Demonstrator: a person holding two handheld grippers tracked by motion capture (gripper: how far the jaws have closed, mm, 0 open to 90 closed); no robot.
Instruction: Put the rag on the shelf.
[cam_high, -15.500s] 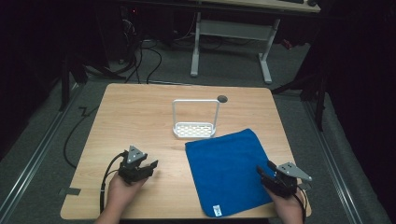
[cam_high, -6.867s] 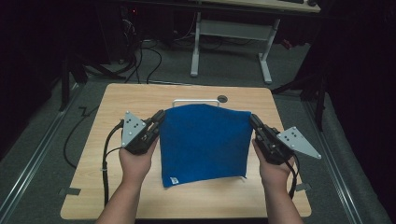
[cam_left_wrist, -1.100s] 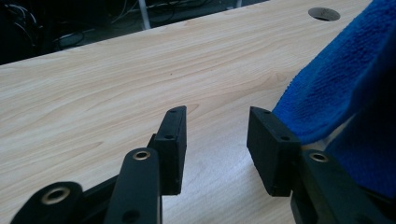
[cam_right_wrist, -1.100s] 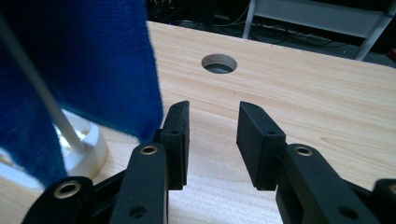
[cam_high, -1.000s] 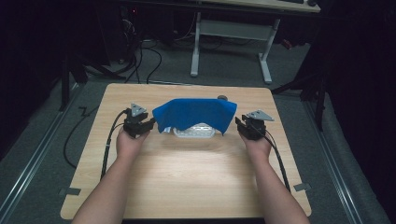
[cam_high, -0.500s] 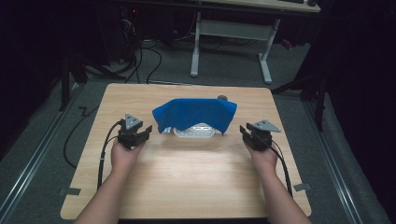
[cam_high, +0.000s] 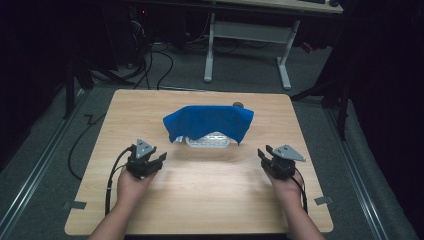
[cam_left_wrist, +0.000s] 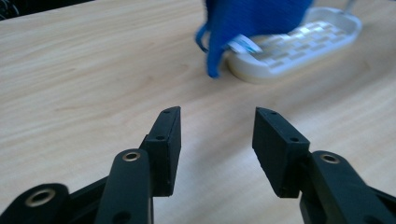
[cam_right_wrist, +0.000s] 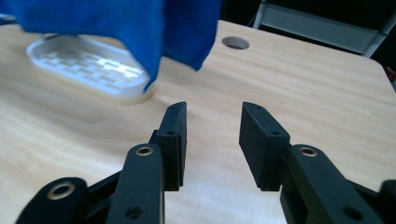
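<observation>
A blue towel (cam_high: 210, 121) hangs draped over the white rack, whose slotted base (cam_high: 208, 142) shows beneath it at the table's far middle. In the left gripper view the towel (cam_left_wrist: 252, 18) hangs over the base (cam_left_wrist: 299, 44), a white label at its corner. In the right gripper view the towel (cam_right_wrist: 121, 23) covers the base (cam_right_wrist: 88, 67). My left gripper (cam_high: 159, 159) (cam_left_wrist: 215, 135) rests low at the table's left, open and holding nothing. My right gripper (cam_high: 263, 154) (cam_right_wrist: 212, 135) sits at the right, open as well, apart from the towel.
The wooden table (cam_high: 210, 200) has a round cable hole (cam_right_wrist: 235, 43) near its far edge behind the towel. Cables trail from both grippers off the near edge. A white desk frame (cam_high: 245, 45) stands on the floor beyond.
Both grippers have let go of the towel, now draped over the rack, and have drawn back toward the near side of the table.
</observation>
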